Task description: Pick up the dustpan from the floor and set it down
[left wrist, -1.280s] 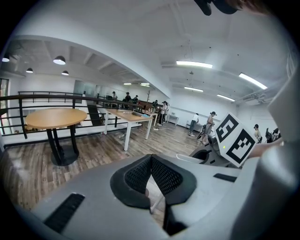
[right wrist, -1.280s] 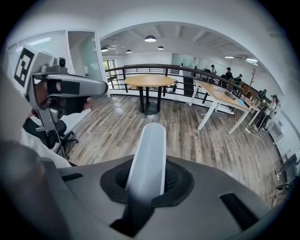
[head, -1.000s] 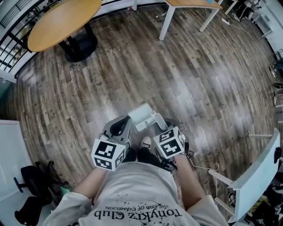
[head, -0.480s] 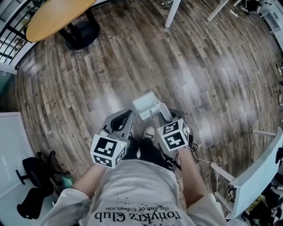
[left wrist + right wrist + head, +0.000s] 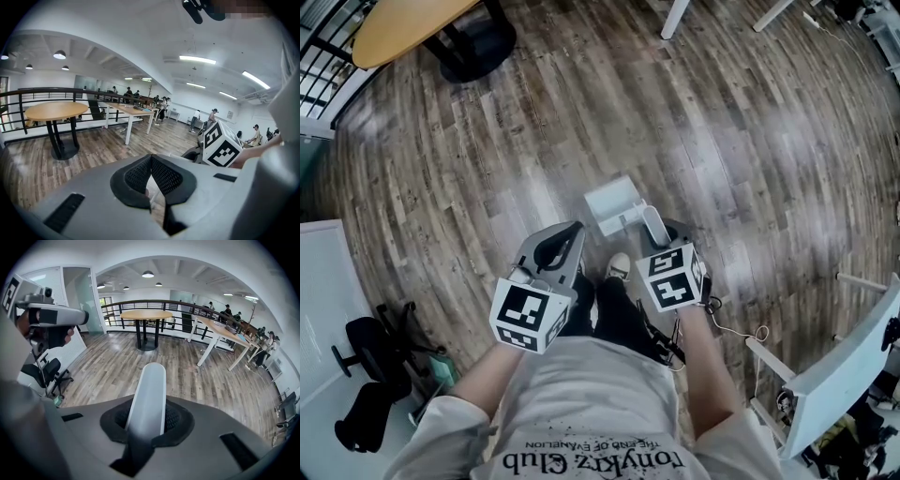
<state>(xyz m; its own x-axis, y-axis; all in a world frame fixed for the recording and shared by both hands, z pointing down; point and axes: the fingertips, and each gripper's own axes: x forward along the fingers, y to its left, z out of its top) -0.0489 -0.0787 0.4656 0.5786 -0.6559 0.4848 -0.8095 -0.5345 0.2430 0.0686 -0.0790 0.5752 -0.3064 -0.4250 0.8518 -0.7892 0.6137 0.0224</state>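
The right gripper [image 5: 149, 422] has its jaws pressed tight on the handle [image 5: 151, 385] of the dustpan [image 5: 612, 202]. The handle sticks out past the jaws, and the white scoop hangs in front of the person's shoe [image 5: 619, 266]. The left gripper [image 5: 151, 174] has its jaws closed together with nothing in them. It waits just beside the other one.

Over the last second both grippers have come lower, and the dustpan has gone down with them. So the pick-up looks done, and the putting-down part is on now. The scoop may be touching the floor [image 5: 487, 141] already, but from above it is hard to tell.

The floor is brown wood and a bit shiny. A round table [image 5: 403, 28] stands far off, a white table [image 5: 220, 331] is near it, and a black chair [image 5: 366, 375] sits by the person's left side.
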